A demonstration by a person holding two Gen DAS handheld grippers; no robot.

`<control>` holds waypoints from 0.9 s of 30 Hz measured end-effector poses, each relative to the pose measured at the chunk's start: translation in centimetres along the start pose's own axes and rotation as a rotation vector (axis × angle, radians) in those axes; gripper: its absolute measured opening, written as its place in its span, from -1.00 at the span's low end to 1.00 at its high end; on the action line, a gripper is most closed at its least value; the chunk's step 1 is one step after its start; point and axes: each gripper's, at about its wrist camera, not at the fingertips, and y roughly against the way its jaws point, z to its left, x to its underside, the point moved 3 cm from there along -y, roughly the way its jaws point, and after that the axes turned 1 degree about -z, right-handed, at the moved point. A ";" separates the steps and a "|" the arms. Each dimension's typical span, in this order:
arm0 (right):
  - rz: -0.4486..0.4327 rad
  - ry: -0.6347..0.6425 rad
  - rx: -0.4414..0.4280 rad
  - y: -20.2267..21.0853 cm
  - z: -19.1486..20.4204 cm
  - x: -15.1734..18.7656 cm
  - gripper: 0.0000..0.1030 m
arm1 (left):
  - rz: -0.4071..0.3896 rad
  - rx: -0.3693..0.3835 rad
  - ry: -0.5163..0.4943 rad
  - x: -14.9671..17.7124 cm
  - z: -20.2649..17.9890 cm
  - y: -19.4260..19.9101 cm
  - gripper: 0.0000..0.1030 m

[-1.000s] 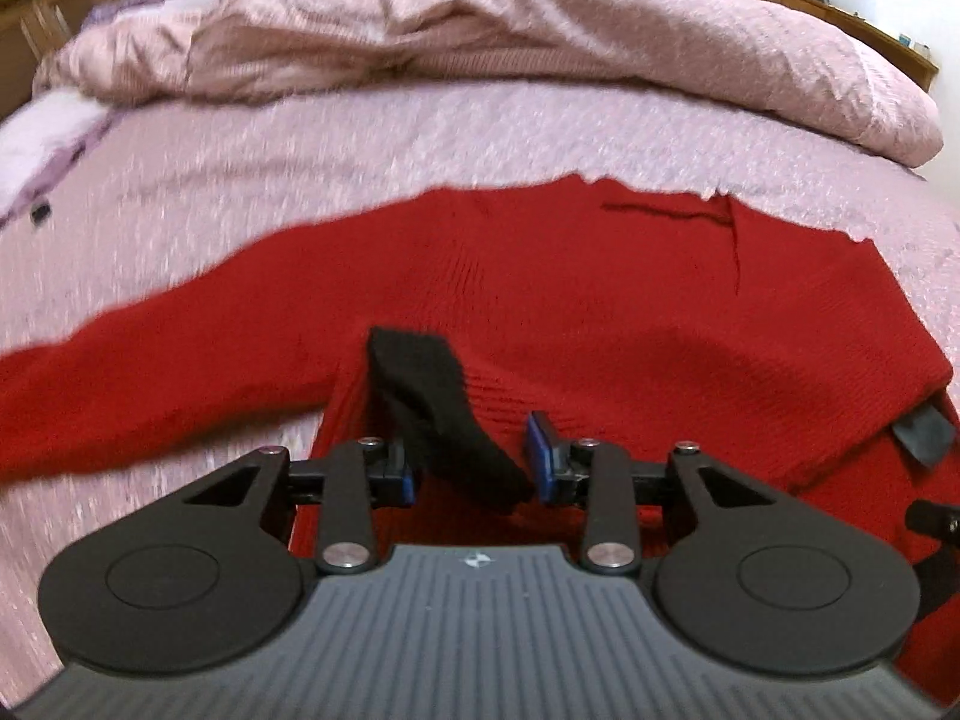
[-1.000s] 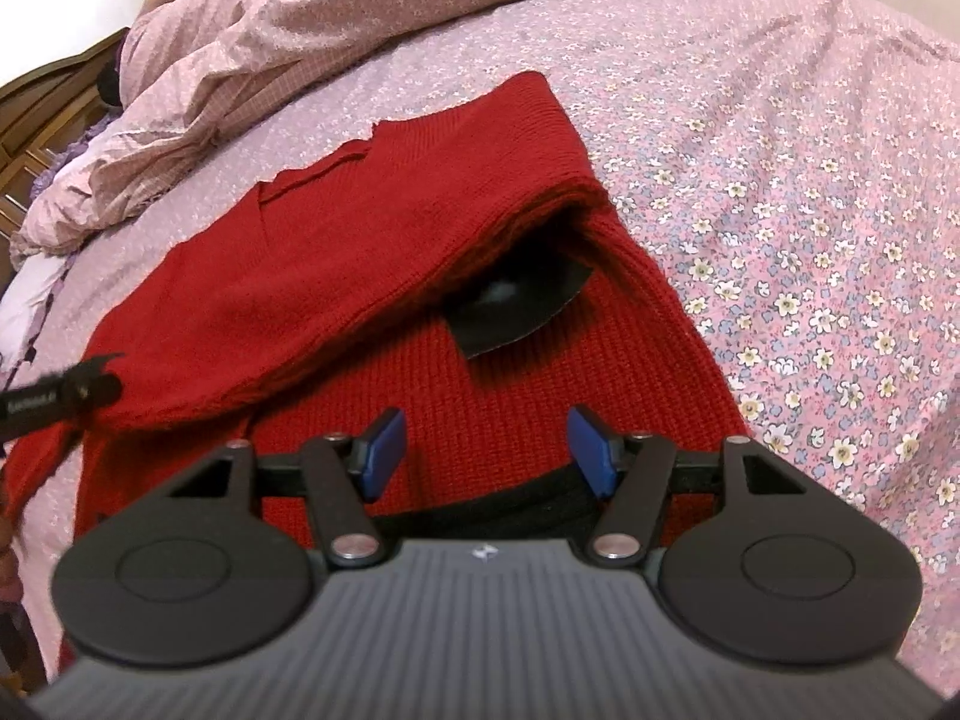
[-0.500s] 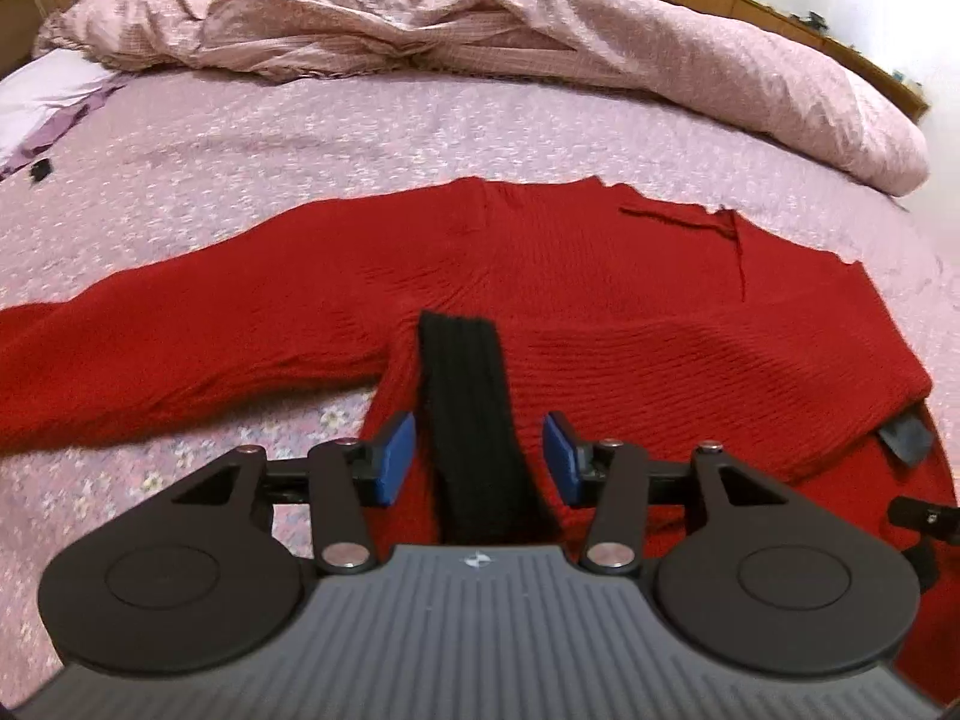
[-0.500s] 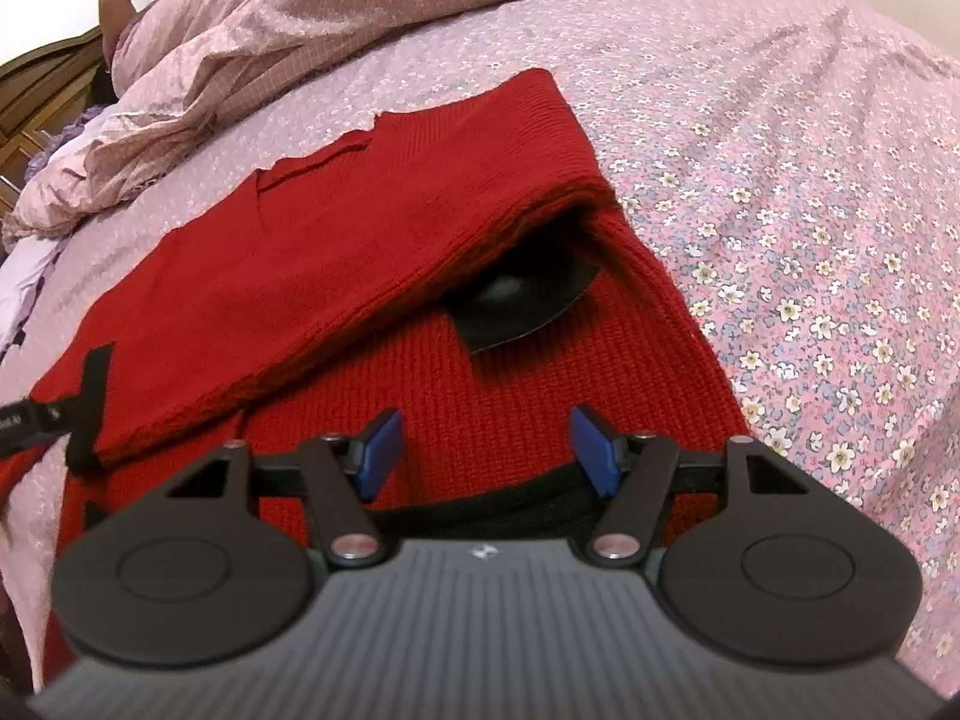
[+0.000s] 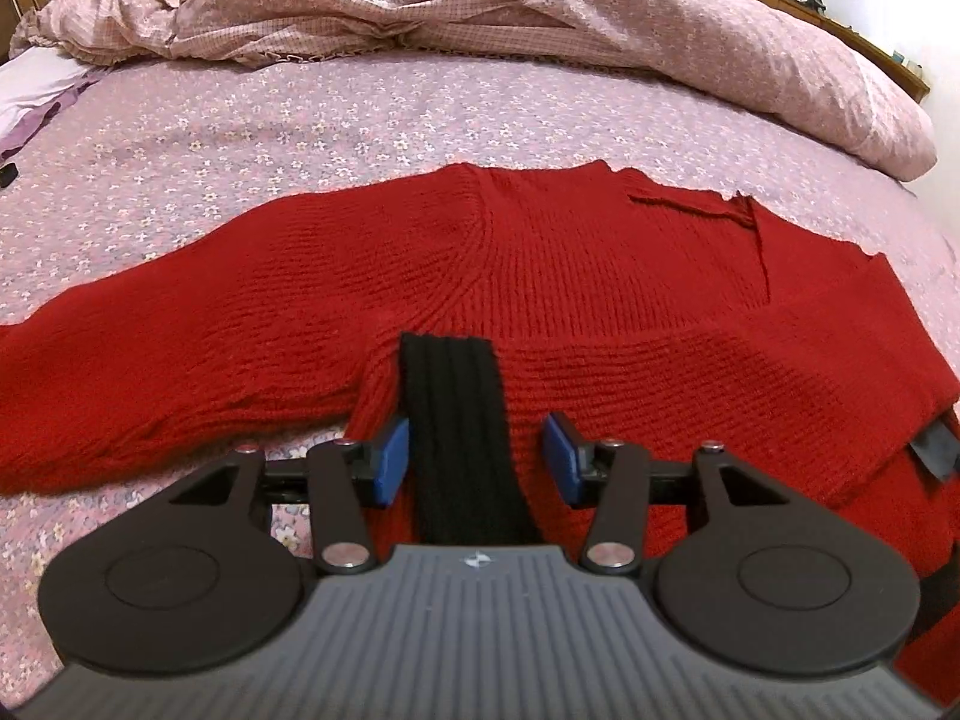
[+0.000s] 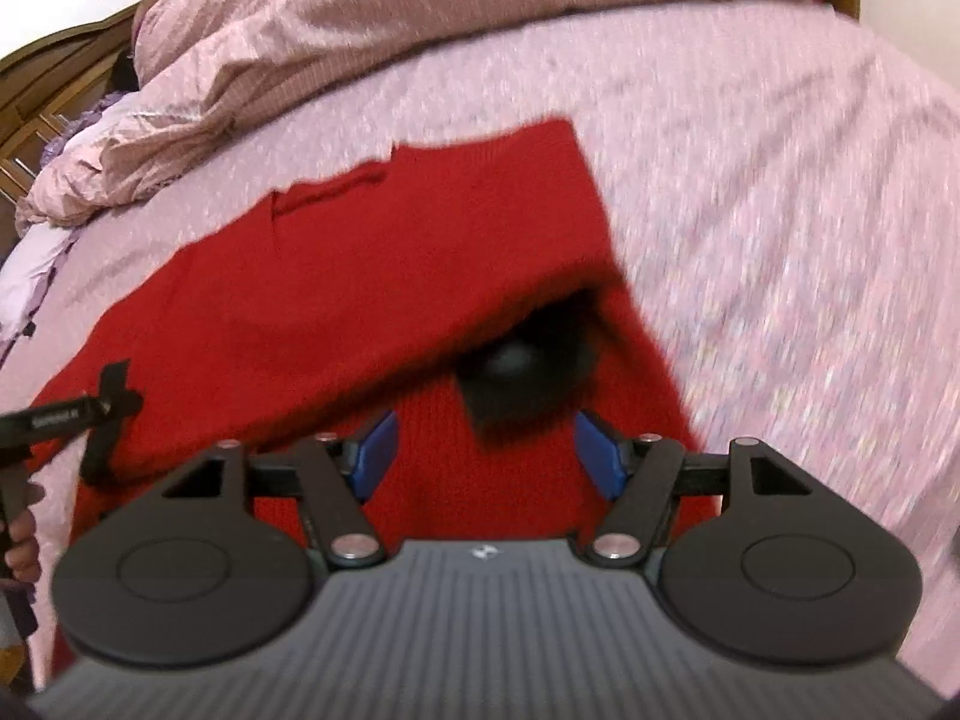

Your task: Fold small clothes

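Left claw (image 5: 475,461) apart, having just opened astride black cuff (image 5: 459,420); right claw (image 6: 486,455) apart above red sweater (image 6: 372,294), freeing fabric to settle.

The whole right wrist view is smeared with motion, so the flowers on the bed sheet (image 6: 780,210) run into streaks. A black patch (image 6: 522,372) is half tucked under the red sweater's (image 6: 360,300) folded flap, shape unclear. In the left view, the black ribbed band (image 5: 456,420) disappears behind the claw body, and the sweater sleeve (image 5: 120,372) runs off the left edge.
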 end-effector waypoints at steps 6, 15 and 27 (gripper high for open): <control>-0.053 0.041 0.054 -1.7 -1.5 -4.9 0.30 | -0.018 0.005 -0.016 -0.6 -0.5 -0.4 0.05; -0.049 0.105 0.069 -7.3 -2.4 -9.2 0.30 | -0.015 0.002 -0.015 -1.2 -0.8 -1.6 0.03; -0.087 0.135 0.043 -10.2 -2.4 -9.6 -0.30 | -0.103 0.048 -0.059 -1.9 -2.1 -0.8 -0.63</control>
